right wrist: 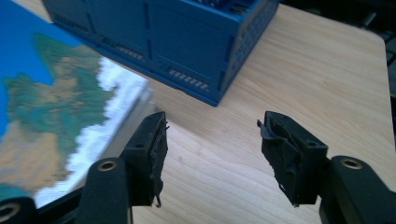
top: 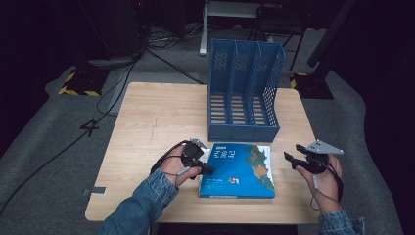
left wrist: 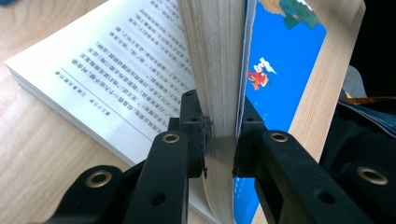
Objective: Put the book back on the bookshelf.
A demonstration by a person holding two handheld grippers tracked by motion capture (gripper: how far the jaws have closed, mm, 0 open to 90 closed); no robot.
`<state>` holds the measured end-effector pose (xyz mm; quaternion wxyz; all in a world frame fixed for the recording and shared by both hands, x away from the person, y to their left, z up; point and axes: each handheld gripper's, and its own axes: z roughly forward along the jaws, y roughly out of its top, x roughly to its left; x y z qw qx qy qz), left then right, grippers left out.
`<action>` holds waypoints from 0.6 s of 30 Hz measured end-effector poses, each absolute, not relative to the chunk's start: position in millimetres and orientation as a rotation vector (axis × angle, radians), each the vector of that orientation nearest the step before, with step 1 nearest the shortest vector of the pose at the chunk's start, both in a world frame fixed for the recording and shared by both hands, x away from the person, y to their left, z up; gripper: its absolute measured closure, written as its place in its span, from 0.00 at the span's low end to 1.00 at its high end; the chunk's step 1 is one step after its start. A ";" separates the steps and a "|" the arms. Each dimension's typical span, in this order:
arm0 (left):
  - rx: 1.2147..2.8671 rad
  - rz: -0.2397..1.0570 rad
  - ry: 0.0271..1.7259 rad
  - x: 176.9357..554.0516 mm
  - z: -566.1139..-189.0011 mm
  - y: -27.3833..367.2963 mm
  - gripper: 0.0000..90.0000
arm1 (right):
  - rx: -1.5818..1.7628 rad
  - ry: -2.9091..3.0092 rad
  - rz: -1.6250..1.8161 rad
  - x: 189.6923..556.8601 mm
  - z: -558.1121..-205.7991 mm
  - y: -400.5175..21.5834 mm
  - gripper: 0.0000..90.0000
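A thick book with a blue map cover [top: 240, 169] lies on the wooden table [top: 156, 117] in front of me. My left gripper [top: 208, 170] is at the book's left edge. In the left gripper view it [left wrist: 219, 121] is shut on the cover and a thick block of pages [left wrist: 215, 70], raised off a printed page [left wrist: 121, 70] that lies flat below. My right gripper [top: 292, 152] hovers just off the book's right edge. It [right wrist: 212, 135] stands open with only bare table between its fingers, and the book's cover [right wrist: 42, 107] lies at its left.
A blue three-slot file rack [top: 244, 88] stands upright behind the book, its front wall [right wrist: 163, 42] close to the right gripper. Bare wood spreads over the table's left half. Cables and dark stands sit on the floor beyond.
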<state>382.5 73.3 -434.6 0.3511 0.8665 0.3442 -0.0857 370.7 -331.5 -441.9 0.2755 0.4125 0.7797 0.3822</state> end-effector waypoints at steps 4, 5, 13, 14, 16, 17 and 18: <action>2.258 -0.210 0.875 385.3 -429.7 70.6 0.87 | 1.004 2.113 1.024 359.5 -431.8 -314.7 0.45; 2.259 -0.205 0.870 385.8 -428.0 69.8 0.88 | 0.997 2.117 1.026 356.4 -429.3 -310.3 0.45; 2.241 -0.169 0.833 382.8 -416.2 66.9 0.88 | 0.839 2.202 0.992 330.0 -417.5 -260.6 0.40; 2.241 -0.169 0.833 382.8 -416.2 66.9 0.88 | 0.839 2.202 0.992 330.0 -417.5 -260.6 0.40; 2.231 -0.155 0.822 381.3 -412.1 66.8 0.88 | 0.786 2.240 0.974 324.7 -418.5 -247.0 0.39; 2.217 -0.151 0.817 380.1 -409.7 67.4 0.88 | 0.764 2.255 0.969 323.0 -419.3 -242.0 0.39; 2.210 -0.146 0.814 379.3 -408.4 67.9 0.88 | 0.728 2.285 0.961 319.2 -420.6 -232.8 0.38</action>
